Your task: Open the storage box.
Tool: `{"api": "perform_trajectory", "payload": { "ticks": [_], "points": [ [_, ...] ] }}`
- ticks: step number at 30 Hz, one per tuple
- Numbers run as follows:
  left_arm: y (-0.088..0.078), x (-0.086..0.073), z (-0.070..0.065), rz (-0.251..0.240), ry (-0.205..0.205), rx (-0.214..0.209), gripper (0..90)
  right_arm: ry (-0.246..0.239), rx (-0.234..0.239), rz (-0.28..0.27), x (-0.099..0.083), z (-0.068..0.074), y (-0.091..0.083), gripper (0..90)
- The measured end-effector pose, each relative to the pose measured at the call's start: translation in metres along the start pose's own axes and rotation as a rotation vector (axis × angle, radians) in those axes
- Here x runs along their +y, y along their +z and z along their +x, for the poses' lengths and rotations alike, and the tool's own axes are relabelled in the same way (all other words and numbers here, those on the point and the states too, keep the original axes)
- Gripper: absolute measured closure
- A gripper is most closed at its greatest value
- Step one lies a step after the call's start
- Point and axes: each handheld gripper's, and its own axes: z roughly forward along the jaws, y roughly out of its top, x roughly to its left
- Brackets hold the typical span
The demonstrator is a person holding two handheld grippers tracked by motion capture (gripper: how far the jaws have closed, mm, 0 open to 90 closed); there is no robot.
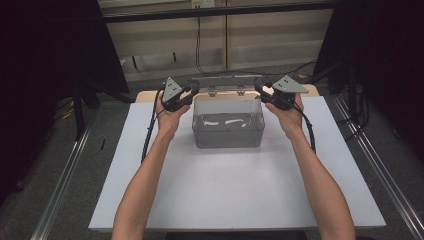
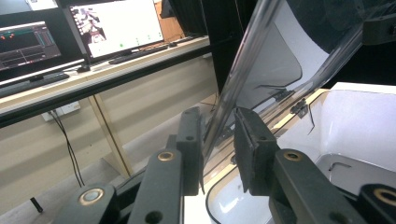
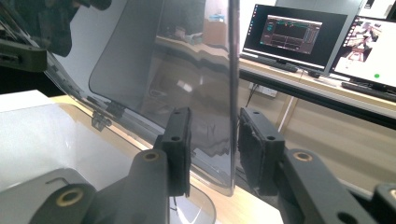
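On the white surface (image 1: 225, 190), toward its far half, stands a clear box (image 1: 228, 137), open at the top. Behind it rises the lid (image 1: 227, 81), swung up on the hinges (image 1: 212, 93) along the back wall and standing near upright, perhaps leaning a little away from the person. At the lid's left upper corner sits the left gripper (image 1: 192, 89), at its right upper corner the right gripper (image 1: 260, 86), one hand on each.

Seen close in the left gripper view: lid edge (image 2: 243, 60) running between the two jaws of the left gripper (image 2: 218, 128), a sliver of gap seeming to remain on either side. Much the same in the right gripper view: lid rim (image 3: 231, 70) between the jaws of the right gripper (image 3: 215, 128), nearer the one jaw. Straddling the lid for certain; clamped tight or merely bracketing it, cannot tell.

Down in the box, a few small pale pieces (image 1: 225, 121), too faint to name.

Judged from this: lid work at its upright point, box open. Left to do: either lowering it shut or letting go.
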Motion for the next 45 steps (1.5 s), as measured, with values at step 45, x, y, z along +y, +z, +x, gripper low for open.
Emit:
{"api": "perform_trajectory", "payload": {
  "ticks": [45],
  "points": [
    [0.011, 0.004, 0.013, 0.002, -0.045, 0.019, 76.9, 0.064, 0.017, 0.046, -0.024, -0.013, 0.034, 66.1]
  ]
}}
